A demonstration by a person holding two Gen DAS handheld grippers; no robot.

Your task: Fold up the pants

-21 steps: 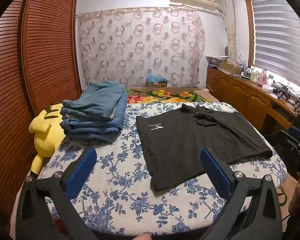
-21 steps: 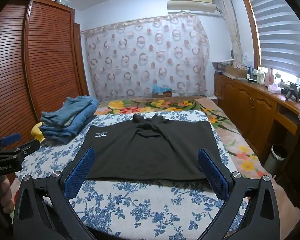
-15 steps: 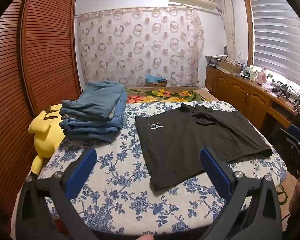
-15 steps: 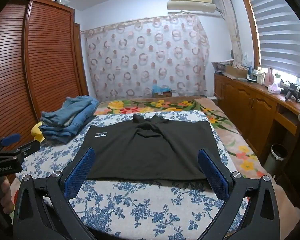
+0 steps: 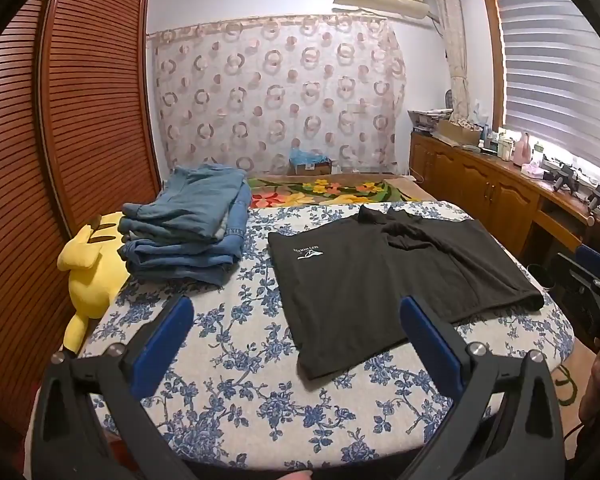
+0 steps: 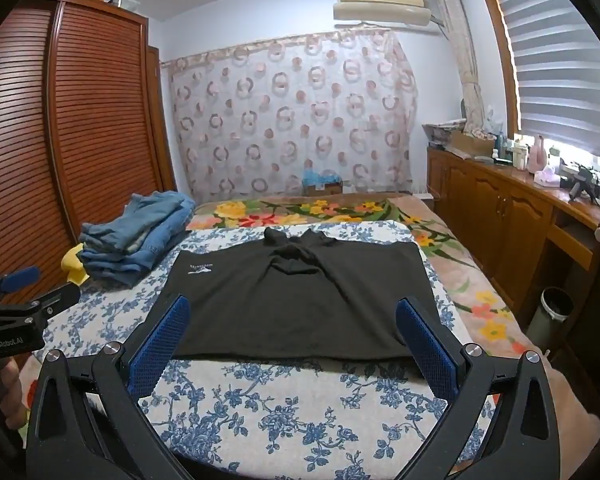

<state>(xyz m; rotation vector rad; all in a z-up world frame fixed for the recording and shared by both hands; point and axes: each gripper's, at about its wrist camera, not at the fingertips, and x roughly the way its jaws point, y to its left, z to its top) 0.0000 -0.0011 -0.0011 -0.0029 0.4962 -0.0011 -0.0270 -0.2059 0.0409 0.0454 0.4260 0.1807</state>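
I see a box (image 6: 322,188) beyond the bed (image 6: 260,412) holding something blue; both grippers' jaws are released, grasping nothing.

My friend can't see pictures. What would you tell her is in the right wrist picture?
A black garment lies flat on a blue-flowered bedcover, framed by the open right gripper and its blue fingers. Folded jeans are stacked at the left, and the left gripper shows at the left edge.

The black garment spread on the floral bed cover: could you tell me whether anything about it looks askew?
The black garment lies mostly flat, but its far end is bunched into rumpled folds near the middle. In the left wrist view it sits skewed to the floral bed cover.
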